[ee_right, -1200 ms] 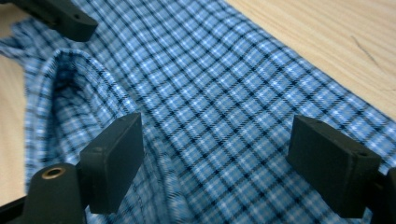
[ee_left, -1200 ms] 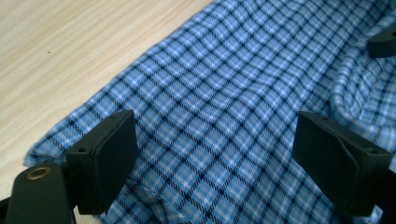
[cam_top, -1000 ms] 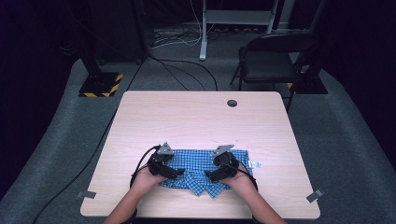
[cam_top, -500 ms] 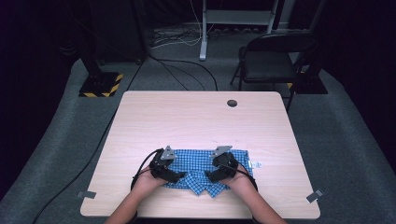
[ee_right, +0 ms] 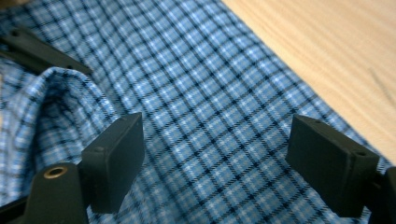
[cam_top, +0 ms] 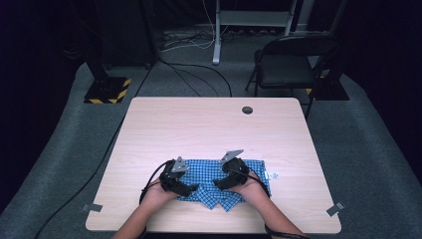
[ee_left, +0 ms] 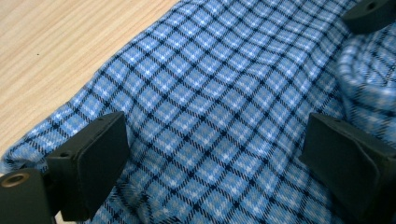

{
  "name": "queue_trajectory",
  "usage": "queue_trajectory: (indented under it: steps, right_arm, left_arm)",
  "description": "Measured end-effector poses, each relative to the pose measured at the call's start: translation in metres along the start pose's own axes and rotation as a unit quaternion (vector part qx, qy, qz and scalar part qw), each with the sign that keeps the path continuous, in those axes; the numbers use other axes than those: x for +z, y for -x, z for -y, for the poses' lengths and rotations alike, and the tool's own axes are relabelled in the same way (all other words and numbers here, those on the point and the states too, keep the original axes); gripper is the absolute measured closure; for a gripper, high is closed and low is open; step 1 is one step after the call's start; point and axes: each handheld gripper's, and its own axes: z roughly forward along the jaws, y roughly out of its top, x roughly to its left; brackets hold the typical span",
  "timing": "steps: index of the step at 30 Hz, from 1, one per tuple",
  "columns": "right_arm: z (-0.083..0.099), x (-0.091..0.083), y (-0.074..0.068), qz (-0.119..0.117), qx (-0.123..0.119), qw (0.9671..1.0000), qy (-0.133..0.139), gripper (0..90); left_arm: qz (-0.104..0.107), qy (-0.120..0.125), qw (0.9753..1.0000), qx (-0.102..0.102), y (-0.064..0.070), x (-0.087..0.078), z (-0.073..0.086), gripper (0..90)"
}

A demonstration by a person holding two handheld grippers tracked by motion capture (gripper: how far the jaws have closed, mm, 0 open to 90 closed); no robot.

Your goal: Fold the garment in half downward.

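Reaching in from the near table (cam_top: 209, 124) edge, forearms angling inward. Hovering low over the blue checked shirt (cam_top: 209, 172) lying flat at the near middle: left gripper (cam_top: 191, 189) spread wide, right gripper (cam_top: 219, 183) likewise released, gripping nothing. Showing up close a raised fabric fold (ee_right: 60, 100); farther off, a chair (cam_top: 288, 62).

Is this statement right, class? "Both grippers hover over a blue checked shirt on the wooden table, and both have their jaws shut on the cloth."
Not quite. The left gripper and the right gripper are indeed over the blue checked shirt on the wooden table, but both stand open. Each gripper view shows its jaws wide apart with flat cloth between.
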Motion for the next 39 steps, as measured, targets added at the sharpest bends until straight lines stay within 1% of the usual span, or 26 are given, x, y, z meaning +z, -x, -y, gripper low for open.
queue_trajectory:
  steps: [2, 4, 9, 12, 14, 16, 17, 20, 22, 25, 29, 31, 33, 37, 39]
  right_arm:
    - [0.001, 0.005, 0.004, -0.008, 0.006, 0.9999, -0.009, 17.6]
    - [0.003, 0.007, 0.006, -0.013, 0.01, 0.9998, -0.008, 17.4]
    - [0.001, 0.008, 0.009, -0.019, -0.002, 0.9997, -0.011, 16.9]
    - [-0.001, 0.008, 0.013, -0.026, -0.001, 0.9995, -0.017, 17.4]
    - [-0.002, 0.007, 0.016, -0.027, 0.004, 0.9995, -0.018, 18.2]
    - [-0.004, 0.002, 0.019, -0.019, 0.006, 0.9997, -0.014, 18.1]
    - [-0.005, -0.001, 0.02, -0.021, 0.011, 0.9997, -0.007, 18.0]
    - [-0.01, -0.008, 0.023, -0.038, 0.029, 0.9987, 0.016, 17.9]
    - [-0.013, -0.008, 0.022, -0.05, 0.031, 0.998, 0.025, 17.9]
    - [-0.019, -0.002, 0.017, -0.062, 0.027, 0.9973, 0.028, 18.1]
    - [-0.025, 0.011, 0.012, -0.075, 0.031, 0.9964, 0.023, 18.3]
    - [-0.026, 0.018, 0.012, -0.072, 0.031, 0.9969, 0.011, 19.3]
    - [-0.026, 0.022, 0.013, -0.071, 0.037, 0.9968, 0.003, 19.8]
    - [-0.026, 0.023, 0.017, -0.073, 0.051, 0.996, 0.005, 22.3]
    - [-0.025, 0.023, 0.019, -0.068, 0.052, 0.9963, 0.007, 22.8]
  left_arm:
    - [0.0, 0.0, 1.0, 0.0, 0.0, 0.0, 0.0, 6.2]
    - [0.0, 0.002, 1.0, -0.002, 0.0, 0.001, 0.0, 5.9]
    - [-0.002, 0.002, 1.0, -0.002, 0.001, 0.001, 0.0, 4.9]
    - [-0.001, 0.004, 1.0, -0.003, 0.001, 0.001, 0.0, 4.9]
    - [-0.002, 0.004, 1.0, -0.004, 0.001, 0.001, 0.0, 4.8]
    - [-0.002, 0.005, 1.0, -0.005, 0.002, 0.002, 0.0, 4.4]
    - [-0.002, 0.005, 1.0, -0.005, 0.002, 0.002, 0.0, 4.2]
    - [-0.002, 0.003, 1.0, -0.005, 0.002, 0.002, 0.0, 3.7]
    - [-0.003, 0.002, 1.0, -0.004, 0.002, 0.002, 0.0, 3.7]
    - [-0.003, 0.003, 1.0, -0.004, 0.002, 0.002, 0.0, 3.6]
    - [-0.002, 0.006, 1.0, -0.003, 0.002, 0.002, 0.001, 2.9]
    - [-0.001, 0.007, 1.0, -0.002, 0.002, 0.002, 0.001, 2.9]
    - [-0.001, 0.008, 1.0, -0.002, 0.002, 0.002, 0.001, 2.9]
    - [0.0, 0.008, 1.0, -0.002, 0.002, 0.002, 0.001, 2.9]
    - [0.0, 0.008, 1.0, -0.002, 0.002, 0.002, 0.001, 2.9]
